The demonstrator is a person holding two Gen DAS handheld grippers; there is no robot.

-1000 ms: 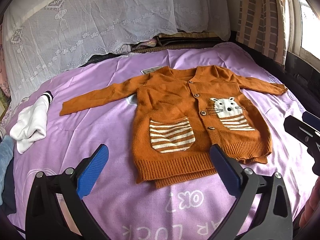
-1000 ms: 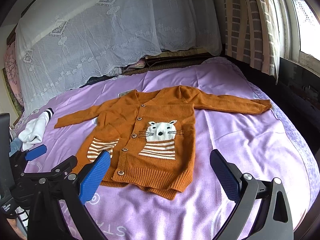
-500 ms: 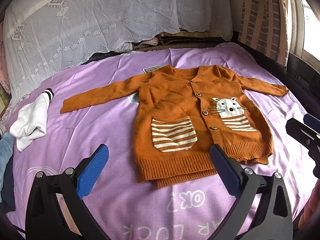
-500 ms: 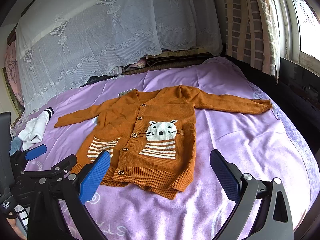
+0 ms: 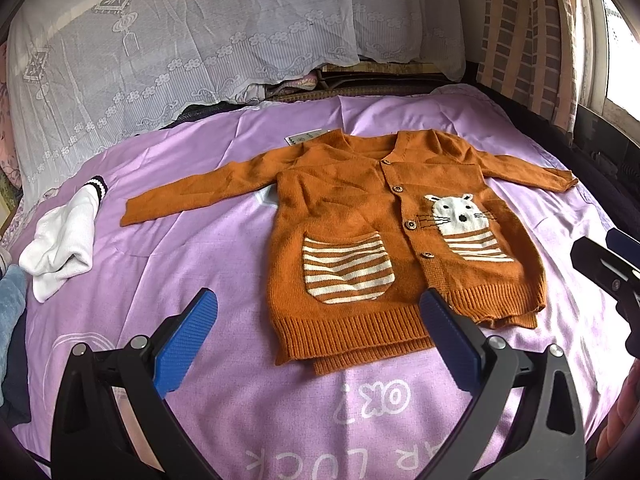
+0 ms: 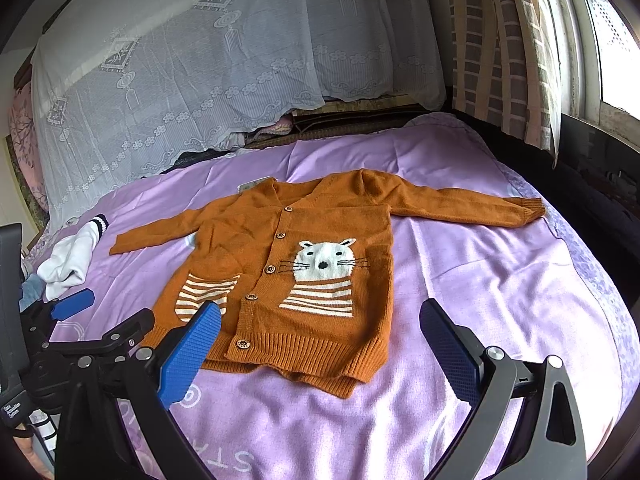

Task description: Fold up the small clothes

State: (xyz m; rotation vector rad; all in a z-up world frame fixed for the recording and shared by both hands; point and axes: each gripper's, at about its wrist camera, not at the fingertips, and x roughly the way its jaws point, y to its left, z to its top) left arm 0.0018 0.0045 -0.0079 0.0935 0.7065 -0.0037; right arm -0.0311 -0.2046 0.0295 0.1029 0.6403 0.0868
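A small orange knit cardigan (image 5: 360, 216) (image 6: 304, 248) lies flat and face up on the purple bedsheet (image 5: 192, 248) (image 6: 480, 280), both sleeves spread out. It has a white cat face, striped pockets and wooden buttons. My left gripper (image 5: 318, 336) hovers open above the sheet just in front of the cardigan's hem, holding nothing. My right gripper (image 6: 320, 344) is open too, over the hem's right part, empty. In the right wrist view the left gripper (image 6: 72, 308) shows at the left edge.
A crumpled white garment (image 5: 64, 244) (image 6: 72, 258) lies at the sheet's left side, with blue cloth (image 5: 10, 312) beside it. A lace-covered headboard (image 5: 200, 40) stands behind. Curtains (image 6: 504, 48) and a window are at the right, with a dark gap beside the bed.
Both views shift only slightly; the cardigan sits marginally lower and closer in the left wrist view. Nothing has been grasped or moved.
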